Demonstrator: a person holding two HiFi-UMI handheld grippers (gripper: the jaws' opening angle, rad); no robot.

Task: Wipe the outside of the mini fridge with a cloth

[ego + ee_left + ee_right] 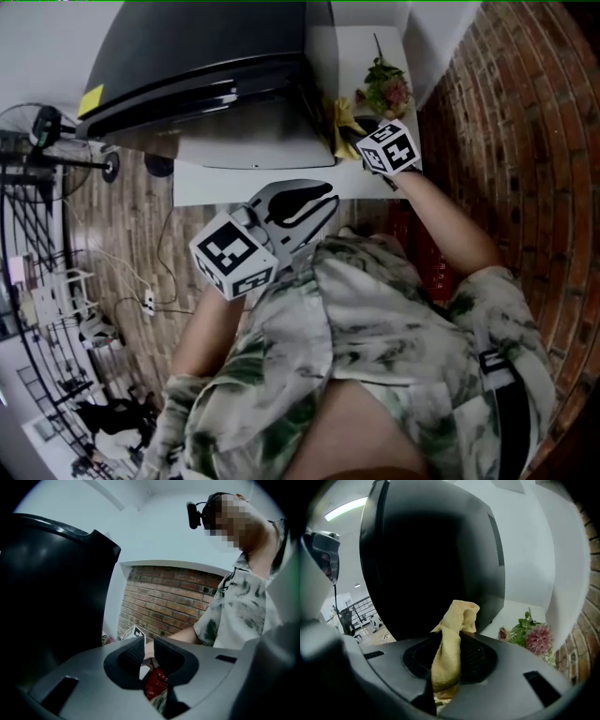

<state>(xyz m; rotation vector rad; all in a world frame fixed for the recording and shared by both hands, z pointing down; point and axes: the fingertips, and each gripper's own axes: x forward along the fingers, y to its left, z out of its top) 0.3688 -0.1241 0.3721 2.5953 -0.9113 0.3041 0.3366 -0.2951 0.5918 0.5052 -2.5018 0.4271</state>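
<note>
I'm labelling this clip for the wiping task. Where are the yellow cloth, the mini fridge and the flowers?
yellow cloth (449,654): right gripper view, the middle of its twisted strip.
mini fridge (436,559): right gripper view, its dark flat face.
flowers (538,637): right gripper view, the pink bloom.

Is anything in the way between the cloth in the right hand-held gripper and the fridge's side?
Nothing visible. The right hand-held gripper is shut on the cloth, whose tip stands before the black side of the fridge. The flowers lie off to the right, clear of the path.
</note>
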